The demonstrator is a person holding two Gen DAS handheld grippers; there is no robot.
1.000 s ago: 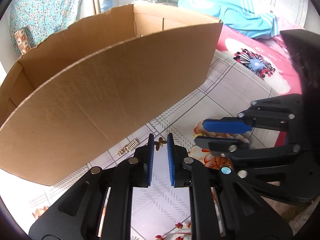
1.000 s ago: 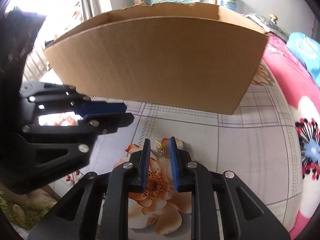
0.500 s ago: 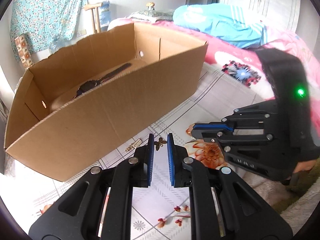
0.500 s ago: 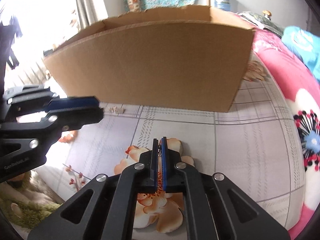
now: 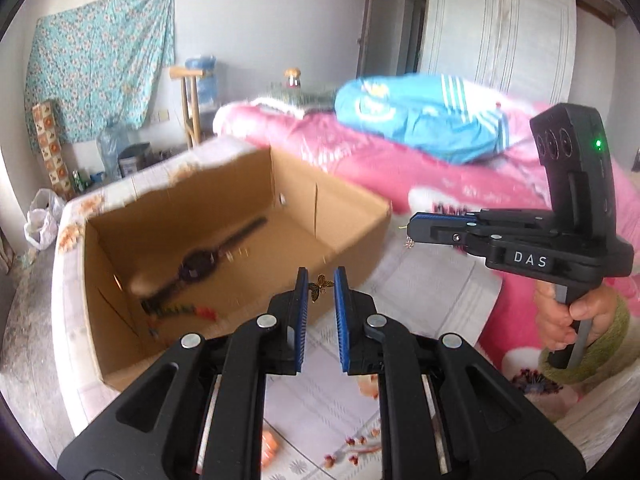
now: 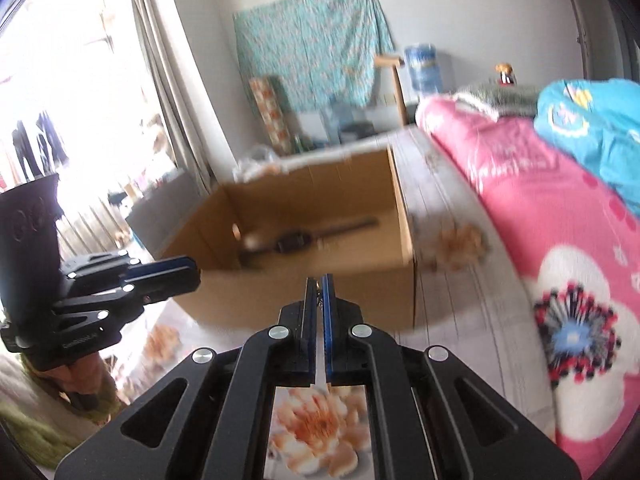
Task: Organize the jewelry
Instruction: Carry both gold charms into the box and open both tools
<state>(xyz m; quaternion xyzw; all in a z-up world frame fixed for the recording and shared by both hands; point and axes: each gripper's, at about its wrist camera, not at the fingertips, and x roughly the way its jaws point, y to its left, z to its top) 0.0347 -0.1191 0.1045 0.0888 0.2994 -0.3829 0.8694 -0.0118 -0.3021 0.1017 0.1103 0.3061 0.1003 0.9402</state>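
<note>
Bedroom clutter fills the background: a pink floral bed (image 5: pixel 400 168) with a blue jacket (image 5: pixel 420 120) on it, and a patterned cloth (image 6: pixel 312 36) hung on the far wall. On the floral tabletop (image 5: pixel 320 400) stands an open cardboard box (image 5: pixel 352 248), serving as the collecting bin; a dark watch (image 5: pixel 200 268) and some coloured beads (image 5: pixel 180 312) already lie on its floor.

Both grippers hang raised near the box's front wall, presumably so their loads can drop inside. The left gripper (image 5: pixel 321 292) shows a small gold butterfly charm (image 5: pixel 318 286) between its blue pads; the jaws stand slightly spread, and I cannot tell whether they actually grip it or it is falling free. The right gripper (image 6: pixel 319 292) has its jaws pressed nearly together, pinching a tiny gold earring (image 5: pixel 409 242) that dangles from the tips, held high enough to clear the cardboard rim.
</note>
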